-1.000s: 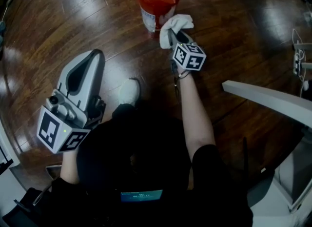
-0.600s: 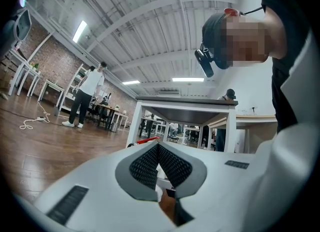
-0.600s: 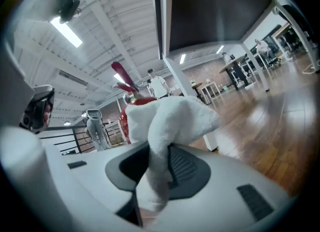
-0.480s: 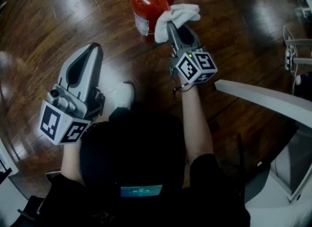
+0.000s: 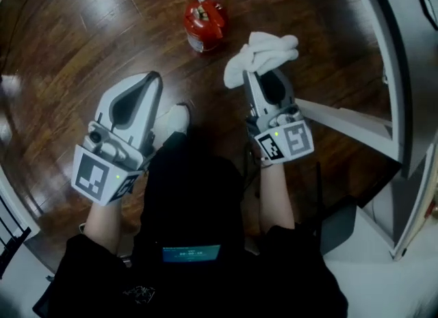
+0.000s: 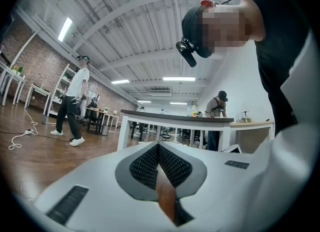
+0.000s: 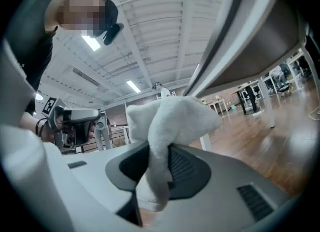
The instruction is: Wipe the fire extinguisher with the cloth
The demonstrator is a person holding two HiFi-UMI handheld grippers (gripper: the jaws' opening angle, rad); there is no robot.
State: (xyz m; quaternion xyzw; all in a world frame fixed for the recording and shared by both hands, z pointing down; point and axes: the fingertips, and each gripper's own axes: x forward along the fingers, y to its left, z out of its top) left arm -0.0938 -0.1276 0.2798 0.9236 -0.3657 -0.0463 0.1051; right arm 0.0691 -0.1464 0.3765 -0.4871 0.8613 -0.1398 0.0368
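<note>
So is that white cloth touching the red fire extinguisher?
No, the white fluffy cloth sits clear of the red metal fire extinguisher, brown wooden floor showing between them.

White cloth (image 5: 263, 53) in right gripper (image 5: 252, 74) (fire extinguisher (image 5: 204, 21) well apart)

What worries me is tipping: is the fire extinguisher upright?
Upright: the head view looks down onto the valve of the fire extinguisher, its red body standing on the floor.

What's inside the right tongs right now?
A white cloth, clamped in the right tongs, its bunched end sticking out past the tips. The pinched fold itself is hidden between the jaws.
</note>
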